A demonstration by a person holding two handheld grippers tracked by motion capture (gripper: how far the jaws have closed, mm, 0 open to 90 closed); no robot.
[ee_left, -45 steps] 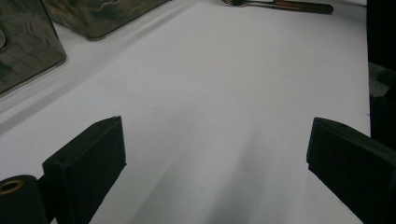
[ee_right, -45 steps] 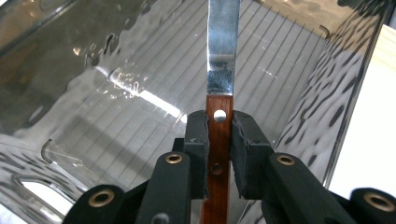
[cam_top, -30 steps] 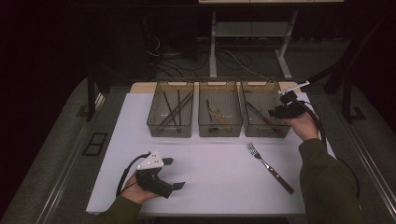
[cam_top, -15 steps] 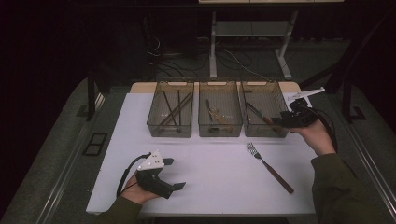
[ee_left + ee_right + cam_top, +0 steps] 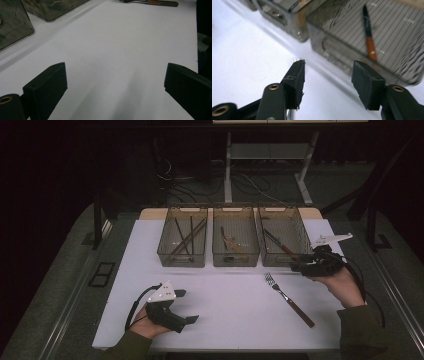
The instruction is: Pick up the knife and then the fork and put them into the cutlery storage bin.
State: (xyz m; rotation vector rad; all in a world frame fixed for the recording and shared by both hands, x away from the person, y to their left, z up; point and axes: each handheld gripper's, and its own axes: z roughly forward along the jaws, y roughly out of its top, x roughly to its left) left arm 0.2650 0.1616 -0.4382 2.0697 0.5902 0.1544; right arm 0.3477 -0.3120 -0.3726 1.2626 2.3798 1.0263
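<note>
A fork with a brown handle lies on the white table, right of centre; its tines peek past a jaw in the right gripper view. My right gripper hovers beside the front right corner of the right clear bin, pointing left. Its jaws have just been opening and stand open with nothing between them. A knife with an orange handle lies in that bin. My left gripper rests at the near left, open, with bare table between its jaws. The fork lies far ahead of it.
Three clear bins stand in a row at the back. The left bin holds several dark chopsticks. Small utensils lie in the middle bin. Dark floor and a table frame lie beyond the far edge.
My right hand has drawn back from over the right bin toward the near right, down to its front corner. The left hand has not moved.
</note>
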